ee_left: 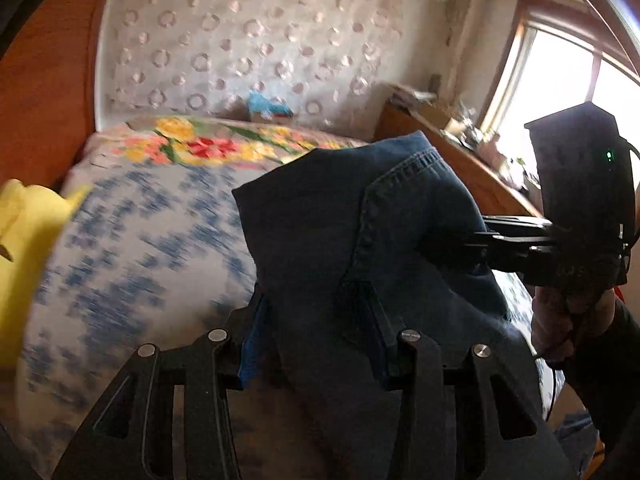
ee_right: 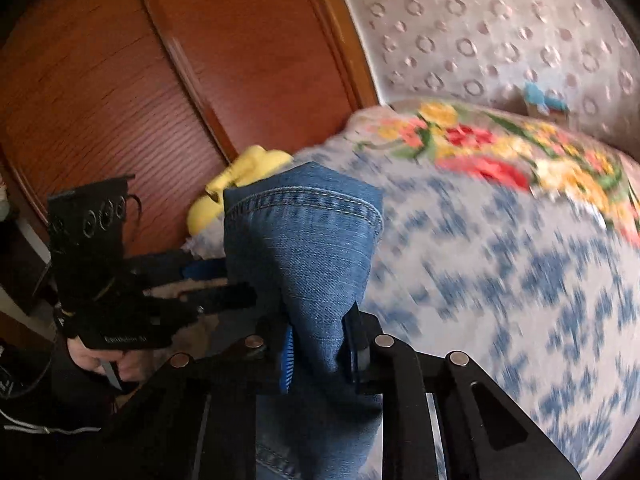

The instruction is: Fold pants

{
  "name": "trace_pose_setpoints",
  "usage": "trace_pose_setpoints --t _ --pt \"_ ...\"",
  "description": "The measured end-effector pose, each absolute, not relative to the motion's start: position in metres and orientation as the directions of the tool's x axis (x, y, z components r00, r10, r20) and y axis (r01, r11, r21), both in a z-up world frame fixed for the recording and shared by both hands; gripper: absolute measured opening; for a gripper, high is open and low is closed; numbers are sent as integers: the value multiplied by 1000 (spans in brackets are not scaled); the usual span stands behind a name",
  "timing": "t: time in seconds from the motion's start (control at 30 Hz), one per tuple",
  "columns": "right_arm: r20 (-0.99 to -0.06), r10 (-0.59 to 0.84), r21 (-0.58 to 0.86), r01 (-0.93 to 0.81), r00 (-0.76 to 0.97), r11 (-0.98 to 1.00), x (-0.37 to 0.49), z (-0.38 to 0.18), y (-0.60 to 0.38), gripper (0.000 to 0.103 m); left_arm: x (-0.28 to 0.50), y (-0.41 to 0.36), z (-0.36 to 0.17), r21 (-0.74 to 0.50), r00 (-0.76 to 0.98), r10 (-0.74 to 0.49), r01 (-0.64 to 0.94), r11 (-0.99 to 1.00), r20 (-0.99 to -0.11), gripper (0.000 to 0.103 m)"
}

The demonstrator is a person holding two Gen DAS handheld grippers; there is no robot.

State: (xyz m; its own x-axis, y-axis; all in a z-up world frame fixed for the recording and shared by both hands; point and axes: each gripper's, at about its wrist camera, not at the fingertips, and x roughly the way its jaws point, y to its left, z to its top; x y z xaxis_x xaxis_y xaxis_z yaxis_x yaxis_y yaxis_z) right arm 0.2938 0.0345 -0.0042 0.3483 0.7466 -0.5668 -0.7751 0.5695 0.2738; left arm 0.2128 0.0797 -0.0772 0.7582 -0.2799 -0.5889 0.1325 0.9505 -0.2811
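Blue denim pants are being held up above the bed, bunched between the narrowed jaws of the left gripper. A hemmed leg end is being pinched by the right gripper, clamped tight on it. Beyond, a floral cover and a patterned headboard are being blurred by motion.

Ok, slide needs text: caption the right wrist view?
Right gripper clamps blue jeans above a blue-patterned bedspread, left gripper alongside.

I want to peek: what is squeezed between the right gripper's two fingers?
Blue jeans: a hemmed fold of denim sits pinched between the right gripper fingers, seen in the right wrist view.
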Motion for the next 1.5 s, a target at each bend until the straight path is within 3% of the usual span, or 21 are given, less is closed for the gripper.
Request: trace_pose_setpoints --t 0.23,0.5,0.67,0.83,1.0,1.07,1.3,1.33,1.37,1.5 --pt "-524 793 284 -815 309 505 334 5 128 20 228 162 -56 -257 809 -160 11 966 -565 44" --pt "-446 849 393 -789 285 472 401 -19 226 20 265 231 -41 -169 814 -18 -98 981 -580 44" --pt "-379 845 431 -736 377 521 448 -45 260 20 287 245 -32 -107 821 42 -125 986 -569 44" --pt "-518 707 416 -580 482 700 493 -89 279 24 296 239 -50 -105 804 14 -95 990 -595 44" --pt "-623 641 358 -565 448 743 520 -115 283 44 299 232 -76 -103 757 -19 -64 993 -654 44" --pt "-636 612 309 -571 471 761 521 -112 277 46 295 230 -88 -106 738 -28 -59 993 -674 44" --pt "-574 571 101 -641 587 761 508 -92 285 45 275 239 -106 -134 713 -13 -113 984 -701 44" --pt "-564 592 101 -664 575 741 499 -90 282 40 272 241 -109 -138 708 -12 -121 983 -706 44" --pt "-552 606 95 -679 572 728 497 -91 286 28 270 241 -112 -138 706 -11 -124 983 -708 44" --pt "-593 571 58 -678 568 733 511 -115 302 24 266 241 -118 -135 708 -4 -130 982 -706 44"
